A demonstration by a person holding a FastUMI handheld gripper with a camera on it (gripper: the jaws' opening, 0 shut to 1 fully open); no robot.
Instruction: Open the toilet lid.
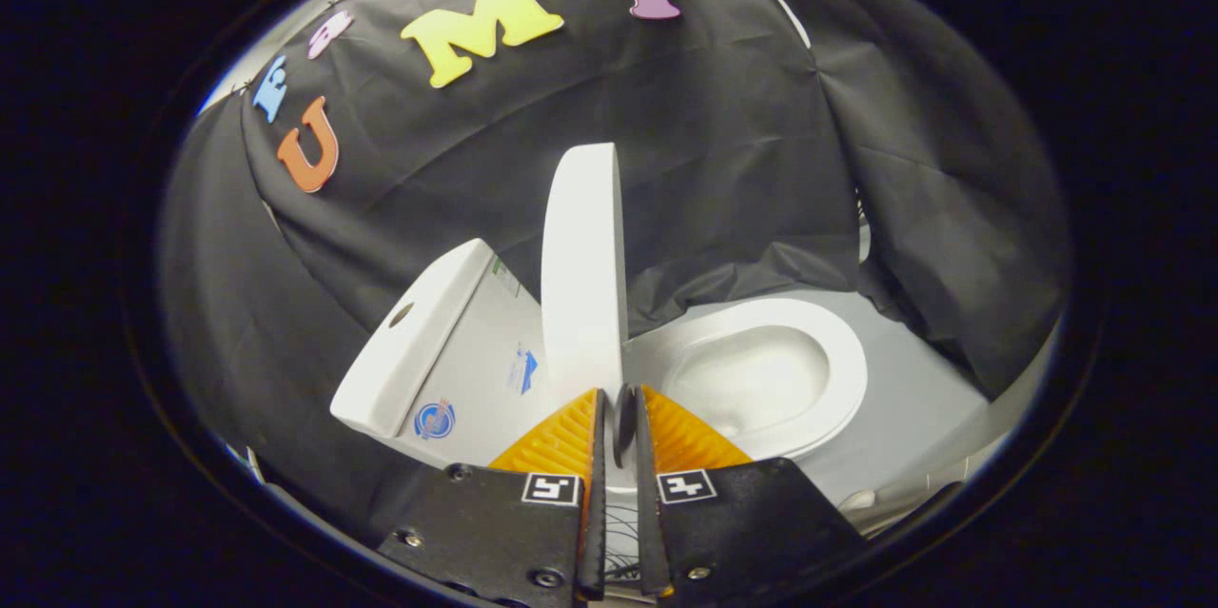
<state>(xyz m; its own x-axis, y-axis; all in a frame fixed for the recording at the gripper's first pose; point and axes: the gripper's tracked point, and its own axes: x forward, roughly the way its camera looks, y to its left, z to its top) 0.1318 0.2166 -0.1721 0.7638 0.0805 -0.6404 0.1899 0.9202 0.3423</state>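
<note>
Black cloth backs the toilet lid [582, 265], raised; hand-held gripper [618, 413] fingers nearly together, seemingly pinching its edge.

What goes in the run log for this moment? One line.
lid: raised upright, edge-on beside tank | seat: down, bowl exposed | gripper: fingers nearly closed, lid's near edge just ahead, contact unclear

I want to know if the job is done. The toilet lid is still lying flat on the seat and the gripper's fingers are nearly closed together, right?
Not quite. In the gripper view the toilet lid stands upright, raised off the seat, so the bowl is uncovered. The rest is right: the gripper has its fingers nearly closed together, just before the lid's lower edge.
</note>
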